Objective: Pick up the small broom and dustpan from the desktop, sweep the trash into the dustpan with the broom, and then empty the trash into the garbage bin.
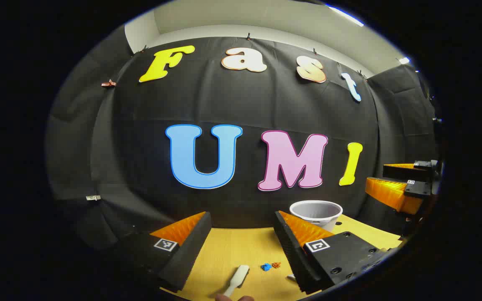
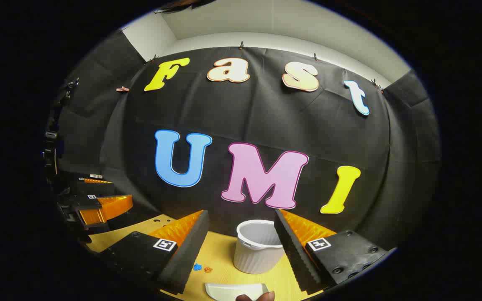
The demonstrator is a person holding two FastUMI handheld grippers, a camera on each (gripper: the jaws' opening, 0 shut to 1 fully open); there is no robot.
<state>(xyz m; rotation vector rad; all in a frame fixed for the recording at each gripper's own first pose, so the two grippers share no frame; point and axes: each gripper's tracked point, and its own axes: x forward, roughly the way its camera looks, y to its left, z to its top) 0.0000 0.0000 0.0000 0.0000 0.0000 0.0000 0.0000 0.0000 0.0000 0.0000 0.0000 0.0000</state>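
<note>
1. Nothing of the task is looking done yet: the small broom (image 1: pixel 237 279) is lying flat on the table (image 1: pixel 232 246), seen by its pale handle between the fingers in the left gripper view

2. The left tool (image 1: pixel 241 246) is hovering above that handle with its jaws spread wide and gripping nothing; the broom's bristle end is running out of sight at the bottom edge

3. The dustpan (image 2: pixel 237 290) is resting on the table at the bottom of the right gripper view, its pale curved edge showing just in front of the garbage bin (image 2: pixel 258 246)

4. The right tool (image 2: pixel 241 246) is hanging released over the dustpan, jaws wide apart, nothing between them

5. The trash (image 1: pixel 270 266), a few small blue and orange scraps, is sitting loose on the table near the broom handle and well short of the bin, so no sweeping appears to have begun

6. The garbage bin is standing upright and open at the far side of the table, against the booth wall

7. Left to do, as I judge it: picking up both implements, sweeping the scraps into the dustpan, and tipping them into the bin
</note>
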